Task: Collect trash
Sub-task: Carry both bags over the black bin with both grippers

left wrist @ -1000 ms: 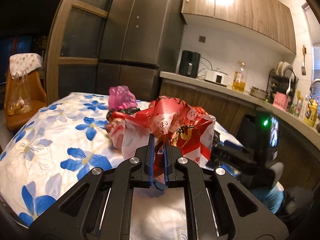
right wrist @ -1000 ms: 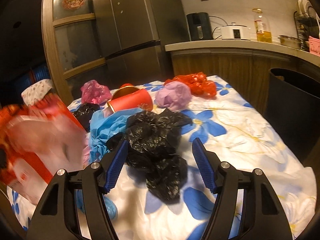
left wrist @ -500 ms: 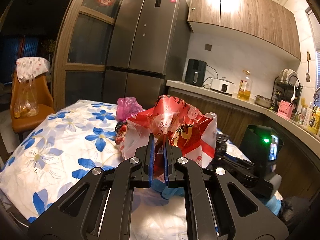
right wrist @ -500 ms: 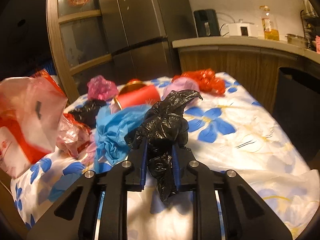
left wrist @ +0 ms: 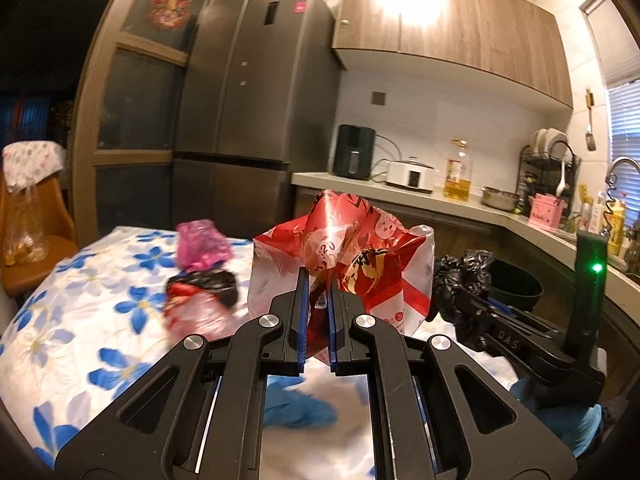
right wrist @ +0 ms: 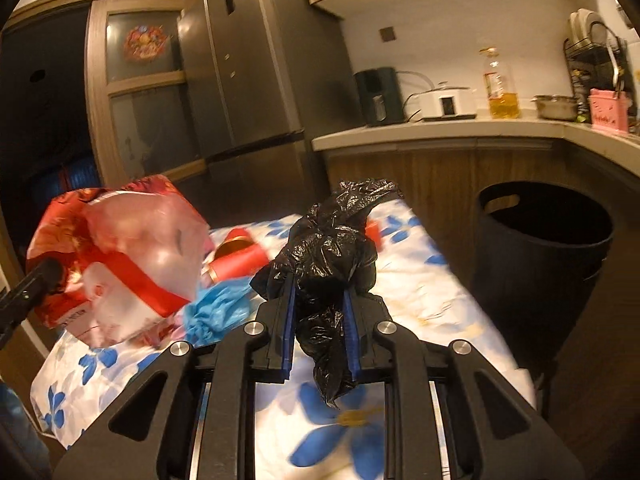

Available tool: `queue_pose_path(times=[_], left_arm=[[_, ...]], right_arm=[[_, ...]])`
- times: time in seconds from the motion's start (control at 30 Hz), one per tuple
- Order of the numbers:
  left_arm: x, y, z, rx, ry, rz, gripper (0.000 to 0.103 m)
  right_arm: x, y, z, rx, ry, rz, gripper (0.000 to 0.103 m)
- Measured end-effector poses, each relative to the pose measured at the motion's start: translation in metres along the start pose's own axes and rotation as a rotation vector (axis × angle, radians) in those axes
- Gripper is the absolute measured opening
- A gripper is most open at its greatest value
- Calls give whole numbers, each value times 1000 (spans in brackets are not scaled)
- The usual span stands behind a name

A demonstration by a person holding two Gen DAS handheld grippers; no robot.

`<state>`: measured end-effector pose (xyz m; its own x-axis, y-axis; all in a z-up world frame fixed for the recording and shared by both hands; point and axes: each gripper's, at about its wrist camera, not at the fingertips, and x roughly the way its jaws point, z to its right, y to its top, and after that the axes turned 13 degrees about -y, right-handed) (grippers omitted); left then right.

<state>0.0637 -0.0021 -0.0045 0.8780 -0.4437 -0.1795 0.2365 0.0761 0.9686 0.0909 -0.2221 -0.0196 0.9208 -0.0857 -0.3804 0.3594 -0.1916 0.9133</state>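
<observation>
My left gripper [left wrist: 317, 280] is shut on a crumpled red and white plastic bag [left wrist: 360, 264], held up above the flowered table [left wrist: 80, 320]. The same red and white plastic bag [right wrist: 120, 252] hangs at the left of the right wrist view. My right gripper [right wrist: 320, 292] is shut on a wad of black plastic bag [right wrist: 332, 256], lifted off the tablecloth, its tail dangling between the pads. From the left wrist view the black plastic bag [left wrist: 464, 280] and the right gripper appear to the right. A black bin [right wrist: 540, 264] stands open beside the table's right edge.
On the flowered table [right wrist: 420, 292] lie a red cup [right wrist: 240, 260], a blue bag [right wrist: 220, 312], a pink bag [left wrist: 202, 246] and a black-and-red wad [left wrist: 200, 296]. A kitchen counter [right wrist: 440, 132] with appliances and a tall fridge [left wrist: 256, 120] stand behind. A chair [left wrist: 24, 240] is far left.
My right gripper closed on the black bag and lifted it off the table toward the bin side. The left gripper rose with the red and white bag.
</observation>
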Motion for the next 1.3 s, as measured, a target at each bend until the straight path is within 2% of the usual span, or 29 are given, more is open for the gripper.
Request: queue_pose_path(times=[0.27, 0.53, 0.7, 0.93, 1.3], left_arm=[[49, 17, 48, 48, -114, 3, 7], [113, 35, 106, 87, -246, 27, 7], [152, 41, 138, 109, -304, 19, 7], [202, 39, 167, 86, -346, -8, 7], [243, 30, 188, 69, -371, -27, 7]], right_arm=[[-6, 24, 50, 49, -116, 62, 22], [-4, 54, 108, 108, -272, 141, 22], [2, 69, 143, 150, -342, 164, 22], [12, 79, 167, 178, -388, 190, 22], [32, 88, 190, 186, -426, 196, 22]])
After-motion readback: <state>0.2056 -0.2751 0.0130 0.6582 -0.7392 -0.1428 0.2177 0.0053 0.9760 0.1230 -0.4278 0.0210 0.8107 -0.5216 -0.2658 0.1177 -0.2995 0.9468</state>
